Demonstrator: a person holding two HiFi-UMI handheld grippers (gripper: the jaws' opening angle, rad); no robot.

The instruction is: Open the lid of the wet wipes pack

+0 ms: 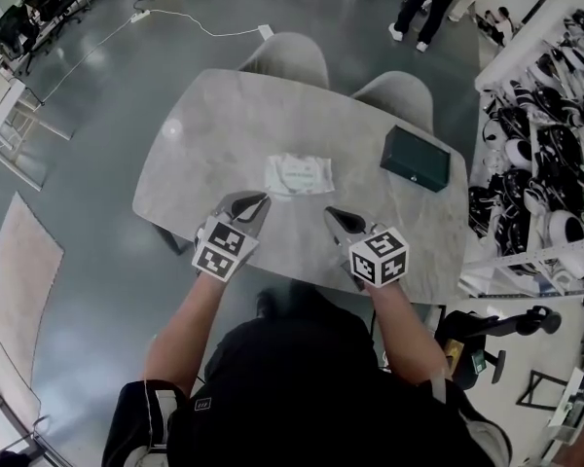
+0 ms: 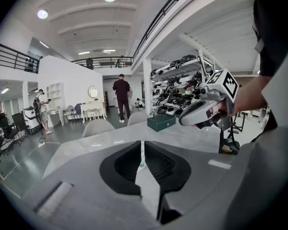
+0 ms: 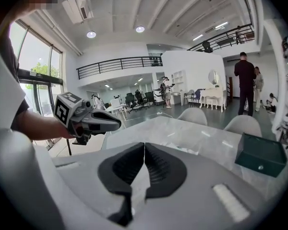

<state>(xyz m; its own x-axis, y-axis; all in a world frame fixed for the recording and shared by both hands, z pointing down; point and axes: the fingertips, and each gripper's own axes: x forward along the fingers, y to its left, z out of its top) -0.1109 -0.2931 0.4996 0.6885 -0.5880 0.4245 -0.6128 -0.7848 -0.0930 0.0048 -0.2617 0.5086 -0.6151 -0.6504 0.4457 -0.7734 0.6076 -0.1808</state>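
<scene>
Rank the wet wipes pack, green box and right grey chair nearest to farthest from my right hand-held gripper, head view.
1. wet wipes pack, ahead-left of right hand-held gripper
2. green box, ahead-right
3. right grey chair, beyond the table

surface [image 1: 204, 125]: grey marble-look stone, smooth, low sheen. wet wipes pack [image 1: 298, 174]: soft white plastic film, crinkled, slight gloss. box [image 1: 415, 159]: dark green, matt. left tongs [image 1: 261, 200] and right tongs [image 1: 331, 213]: matt grey plastic shells, black ribbed pads [image 2: 127, 164]. floor [image 1: 97, 105]: glossy grey, reflects lights.
</scene>
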